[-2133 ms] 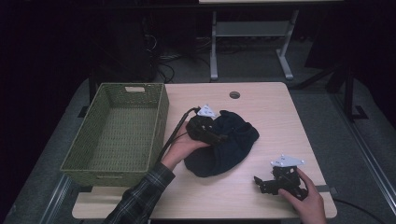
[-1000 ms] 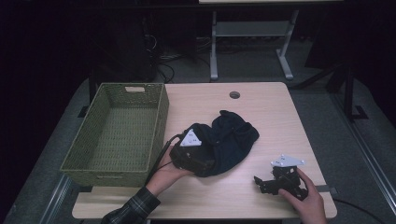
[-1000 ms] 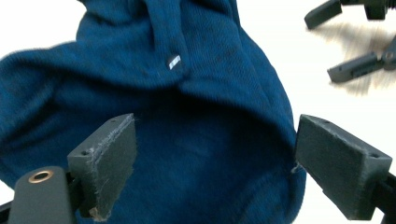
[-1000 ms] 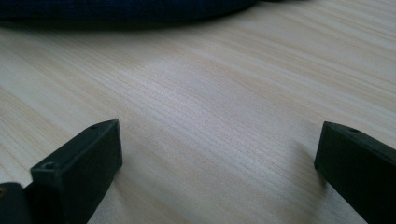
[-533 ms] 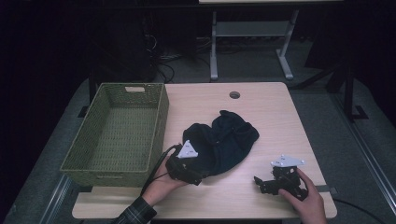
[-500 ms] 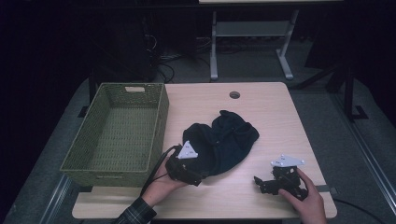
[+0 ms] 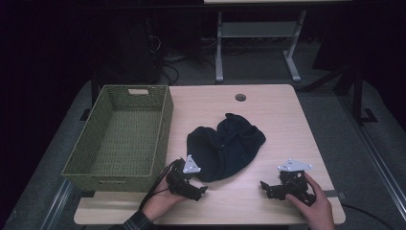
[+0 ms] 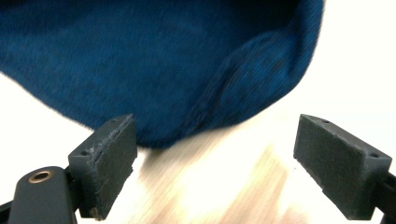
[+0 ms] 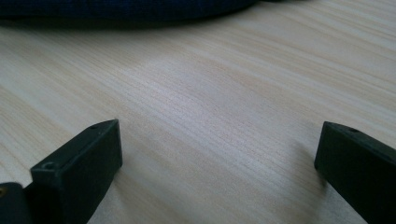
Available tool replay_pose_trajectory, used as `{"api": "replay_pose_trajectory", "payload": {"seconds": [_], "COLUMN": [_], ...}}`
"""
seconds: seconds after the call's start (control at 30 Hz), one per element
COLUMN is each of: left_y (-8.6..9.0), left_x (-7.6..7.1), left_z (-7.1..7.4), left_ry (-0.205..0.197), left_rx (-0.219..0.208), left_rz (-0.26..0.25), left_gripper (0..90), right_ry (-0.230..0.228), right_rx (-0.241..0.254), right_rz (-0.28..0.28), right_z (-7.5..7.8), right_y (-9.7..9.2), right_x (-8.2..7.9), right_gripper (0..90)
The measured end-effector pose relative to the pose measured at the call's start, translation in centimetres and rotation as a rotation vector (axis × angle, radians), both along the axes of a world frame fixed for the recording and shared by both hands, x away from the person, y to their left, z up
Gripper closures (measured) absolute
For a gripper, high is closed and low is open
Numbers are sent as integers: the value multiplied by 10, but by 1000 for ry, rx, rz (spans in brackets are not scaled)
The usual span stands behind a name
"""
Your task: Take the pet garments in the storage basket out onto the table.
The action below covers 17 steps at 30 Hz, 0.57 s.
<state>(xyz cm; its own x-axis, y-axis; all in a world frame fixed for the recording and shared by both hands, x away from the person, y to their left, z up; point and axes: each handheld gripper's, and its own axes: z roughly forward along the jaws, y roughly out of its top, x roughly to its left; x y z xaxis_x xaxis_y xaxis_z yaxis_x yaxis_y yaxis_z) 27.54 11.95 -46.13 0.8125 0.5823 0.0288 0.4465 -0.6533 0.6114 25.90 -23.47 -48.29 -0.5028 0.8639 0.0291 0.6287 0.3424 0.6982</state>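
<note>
In the left gripper view the dark blue cloth is cut off by the top edge and by the left edge, so its full shape cannot be seen there. The table under it is blurred and overexposed. In the right gripper view the cloth is a thin strip at the top edge, and the right jaw is cut by the picture's right edge. In the high view the folds of the cloth are too dark to tell.
</note>
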Motion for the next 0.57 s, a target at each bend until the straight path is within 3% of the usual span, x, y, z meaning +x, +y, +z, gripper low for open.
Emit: {"api": "replay_pose_trajectory", "payload": {"seconds": [0.07,0.2,0.3,0.57], "left_y": [1,3,7,8], "left_x": [0,1,-2,-3], "left_z": [-2,-5,-8,-12], "left_ry": [10,21,-3,-32], "left_rx": [9,-19,-53,-94], "left_rz": [3,20,19,6], "left_gripper": [129,127,126,125], "right_ry": [0,0,0,0], "right_rx": [0,0,0,1], "right_rz": [0,0,0,0], "right_z": [0,0,0,0], "right_y": [0,0,0,0], "right_x": [0,0,0,0], "right_gripper": [5,5,5,5]}}
